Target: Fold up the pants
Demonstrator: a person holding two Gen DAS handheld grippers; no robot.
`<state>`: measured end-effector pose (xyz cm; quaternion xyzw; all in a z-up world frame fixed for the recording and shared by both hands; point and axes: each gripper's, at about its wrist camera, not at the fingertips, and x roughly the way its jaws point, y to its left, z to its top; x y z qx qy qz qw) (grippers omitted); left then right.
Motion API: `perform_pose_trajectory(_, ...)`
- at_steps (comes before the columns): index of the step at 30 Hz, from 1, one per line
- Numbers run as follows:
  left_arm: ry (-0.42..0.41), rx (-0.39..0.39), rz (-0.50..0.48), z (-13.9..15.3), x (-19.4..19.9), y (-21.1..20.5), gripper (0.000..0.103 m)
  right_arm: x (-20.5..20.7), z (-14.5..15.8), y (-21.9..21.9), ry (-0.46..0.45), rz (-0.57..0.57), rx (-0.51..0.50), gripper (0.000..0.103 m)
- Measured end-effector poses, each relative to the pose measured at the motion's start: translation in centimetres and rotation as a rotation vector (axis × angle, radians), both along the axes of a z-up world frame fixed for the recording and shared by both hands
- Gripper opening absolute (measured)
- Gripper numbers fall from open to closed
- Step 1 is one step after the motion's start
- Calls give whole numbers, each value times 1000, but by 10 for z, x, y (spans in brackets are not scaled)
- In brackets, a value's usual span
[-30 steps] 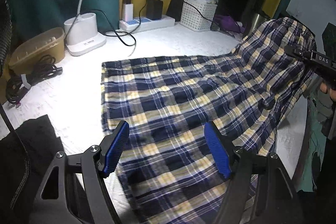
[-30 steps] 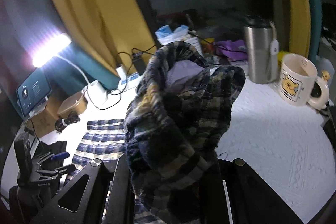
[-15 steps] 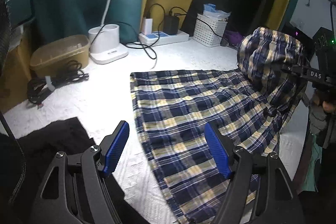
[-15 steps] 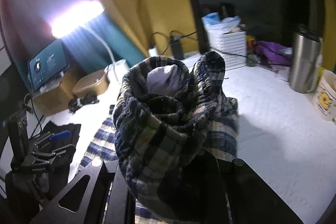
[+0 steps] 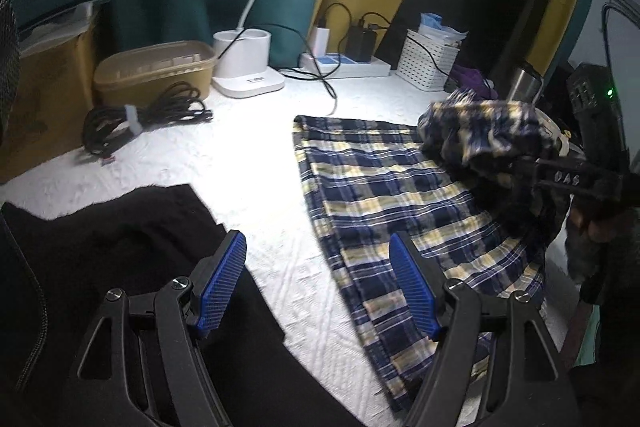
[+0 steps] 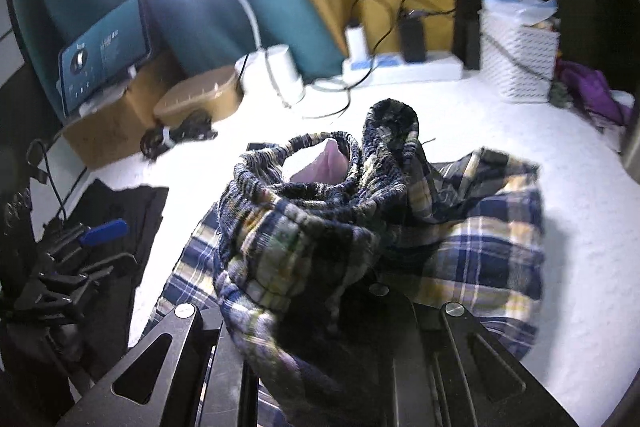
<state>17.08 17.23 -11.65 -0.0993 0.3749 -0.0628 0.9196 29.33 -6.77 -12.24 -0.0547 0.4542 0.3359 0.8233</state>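
Observation:
The blue, yellow and white plaid pants (image 5: 384, 195) lie with their legs flat on the white table. My right gripper (image 5: 532, 167) is shut on the bunched waistband (image 6: 320, 211) and holds it low over the legs; the cloth hides its fingertips. My left gripper (image 5: 316, 283) is open and empty, with blue pads (image 5: 222, 283), hovering near the table's front over the left edge of the pants. It also shows in the right wrist view (image 6: 92, 239) at far left.
A black cloth (image 5: 120, 251) lies at the front left. At the back stand a tan box (image 5: 156, 75), coiled cables (image 5: 144, 115), a white lamp base (image 5: 246, 71), a power strip (image 5: 348, 65), a white basket (image 5: 430, 65) and a steel flask (image 5: 526, 83).
My right gripper has carried the waistband left and down over the legs. My left gripper has drawn back and to the left, off the pants.

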Motion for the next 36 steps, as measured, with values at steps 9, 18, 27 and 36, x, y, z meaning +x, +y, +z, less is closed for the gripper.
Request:
perform_pose_trajectory(9,25,-20,20,-11,-8,10,74,-14,-16,38,30,48,-31,16)
perform_pose_trajectory(18,5,-5,49,1,-16,15,74,-24,-14,51,0,51,-48,16)
perform_pose_trajectory(27,-16,34,83,19,-22,13,74,-45,0,53,-15,152,36,100)
perform_pose_trajectory(36,-18,79,51,33,-13,-16,74,-38,23,-6,-46,72,125,100)
